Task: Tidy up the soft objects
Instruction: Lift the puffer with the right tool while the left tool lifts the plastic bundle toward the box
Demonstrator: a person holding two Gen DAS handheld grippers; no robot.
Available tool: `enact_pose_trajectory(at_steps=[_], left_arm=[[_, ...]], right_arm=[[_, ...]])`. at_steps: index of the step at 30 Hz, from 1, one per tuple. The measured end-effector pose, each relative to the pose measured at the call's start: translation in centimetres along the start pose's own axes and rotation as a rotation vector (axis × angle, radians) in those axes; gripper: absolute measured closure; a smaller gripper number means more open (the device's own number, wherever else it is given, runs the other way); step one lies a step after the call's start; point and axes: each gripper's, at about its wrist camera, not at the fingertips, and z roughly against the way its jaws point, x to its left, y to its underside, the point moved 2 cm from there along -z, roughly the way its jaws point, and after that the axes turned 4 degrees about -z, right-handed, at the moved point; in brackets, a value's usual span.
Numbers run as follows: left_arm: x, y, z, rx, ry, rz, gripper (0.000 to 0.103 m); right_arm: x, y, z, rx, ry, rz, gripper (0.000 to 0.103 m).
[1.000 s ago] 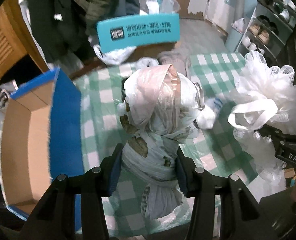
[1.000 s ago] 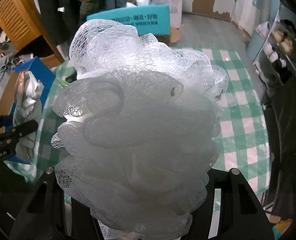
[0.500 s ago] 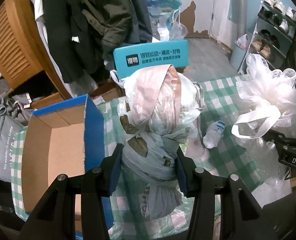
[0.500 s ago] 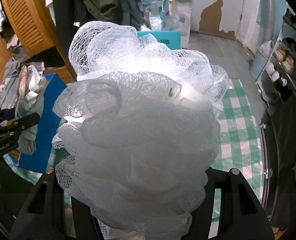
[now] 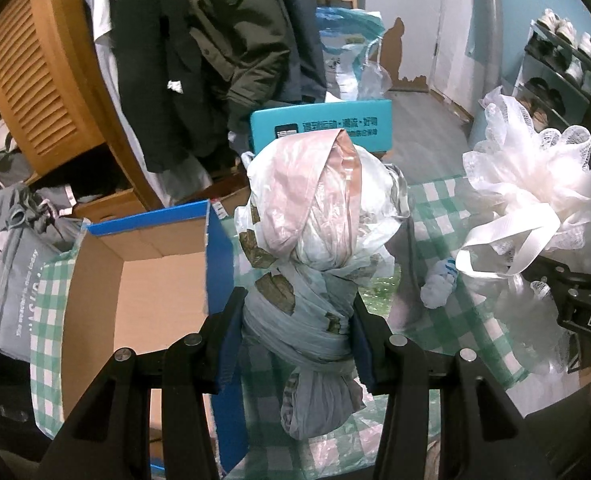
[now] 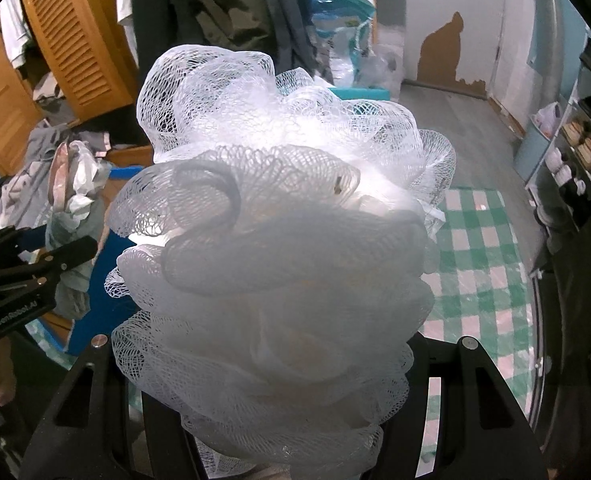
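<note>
My left gripper (image 5: 295,328) is shut on a knotted bundle of plastic bags (image 5: 315,216), white, pink and grey, held upright above the green checked tablecloth (image 5: 443,216). An open blue cardboard box (image 5: 151,292) stands just left of the bundle. My right gripper (image 6: 271,364) is shut on a large white mesh bath pouf (image 6: 279,216) that fills its view and hides the fingertips. The pouf (image 5: 535,184) with its white ribbon loop shows at the right of the left wrist view, and the bag bundle (image 6: 71,200) at the left of the right wrist view.
A small white crumpled item (image 5: 439,284) lies on the cloth between the two held things. A teal box (image 5: 319,128) stands behind the table, with hanging coats (image 5: 231,40) and a slatted wooden door (image 5: 39,72) beyond. A grey bag (image 5: 11,272) sits far left, shoe shelves (image 5: 555,64) far right.
Both grippers have risen and tilted up with their loads. The table has dropped lower in view, and the box interior, coats and room behind now show.
</note>
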Motion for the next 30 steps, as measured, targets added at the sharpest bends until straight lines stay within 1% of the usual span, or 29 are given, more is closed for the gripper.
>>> enact_pose_trajectory(at_steps=[16, 21, 30], left_arm=[[5.0, 1.2, 0.1, 0.015, -0.034, 0.083, 0.054], [6.8, 1.7, 0.2, 0.018, -0.045, 0.115, 0.054], [11.3, 3.3, 0.2, 0.025, -0.080, 0.184, 0.054]], right_arm=[[6.0, -2.3, -1.2, 0.005, -0.056, 0.065, 0.045], [8.4, -3.1, -1.9, 0.015, -0.077, 0.092, 0.045], [13.5, -4.1, -3.7, 0.039, -0.129, 0.142, 0.045]])
